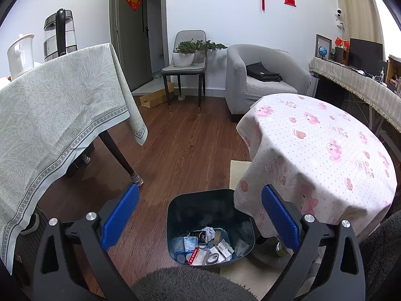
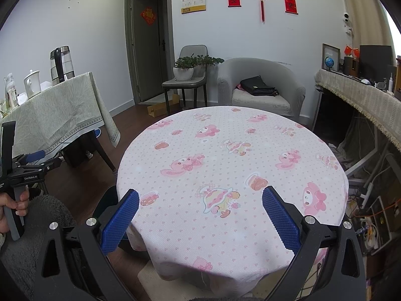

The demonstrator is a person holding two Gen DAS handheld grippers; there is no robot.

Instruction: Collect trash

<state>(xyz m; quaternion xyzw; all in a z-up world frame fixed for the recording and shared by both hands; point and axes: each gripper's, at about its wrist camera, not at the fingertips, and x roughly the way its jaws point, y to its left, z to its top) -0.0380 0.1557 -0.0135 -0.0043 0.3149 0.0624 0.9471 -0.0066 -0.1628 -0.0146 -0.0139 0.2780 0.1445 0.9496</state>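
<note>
A dark blue trash bin stands on the wooden floor beside the round table, directly below my left gripper. Inside it lie crumpled paper, small boxes and wrappers. The left gripper is open with nothing between its blue pads. My right gripper hovers open and empty over the near edge of the round table, whose pink cartoon cloth shows no loose items. The left gripper also appears at the left of the right wrist view, held by a hand.
A table with a green-grey cloth stands at the left, carrying a kettle and a white jug. A grey armchair and a chair with potted plants line the far wall. Cables and clutter lie at the right.
</note>
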